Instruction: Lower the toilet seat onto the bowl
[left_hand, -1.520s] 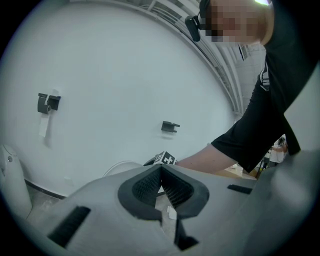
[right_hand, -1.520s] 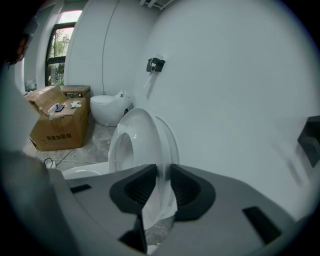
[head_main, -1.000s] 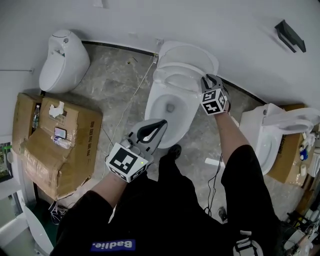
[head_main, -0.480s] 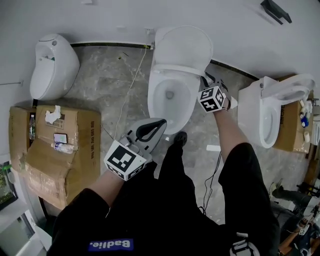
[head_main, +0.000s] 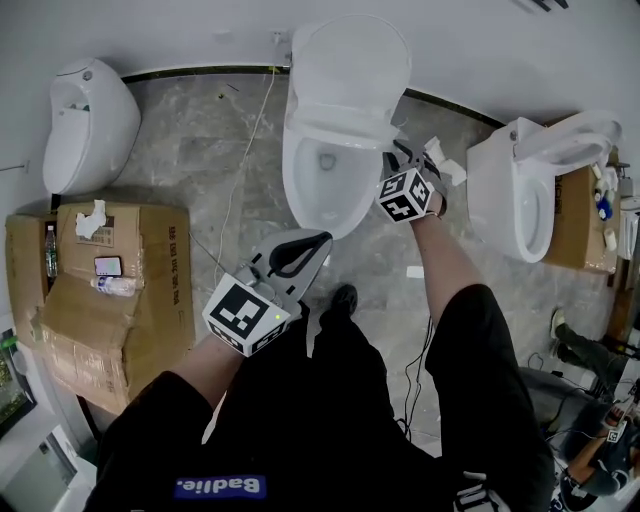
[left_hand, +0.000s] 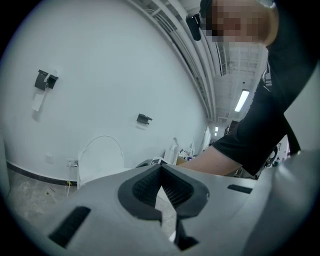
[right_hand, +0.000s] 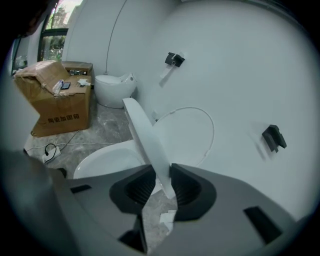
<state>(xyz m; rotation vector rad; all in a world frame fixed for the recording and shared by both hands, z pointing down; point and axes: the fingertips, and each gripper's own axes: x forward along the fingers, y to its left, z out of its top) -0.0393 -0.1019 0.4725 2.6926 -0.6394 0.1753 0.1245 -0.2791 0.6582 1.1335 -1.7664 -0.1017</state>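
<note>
Right gripper view: right gripper (right_hand: 161, 175) pinches the tilted seat (right_hand: 145, 132) above the bowl (right_hand: 105, 160), its jaws just easing wider; left gripper (left_hand: 161, 172) is pressed together, empty.

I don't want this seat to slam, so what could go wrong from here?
1. The right tongs pinch only the thin edge of the tilted toilet seat, and their jaws have just opened slightly. It might slip and bang onto the bowl.
2. The left tongs are shut, empty and off the seat, so nothing would catch it.
</note>
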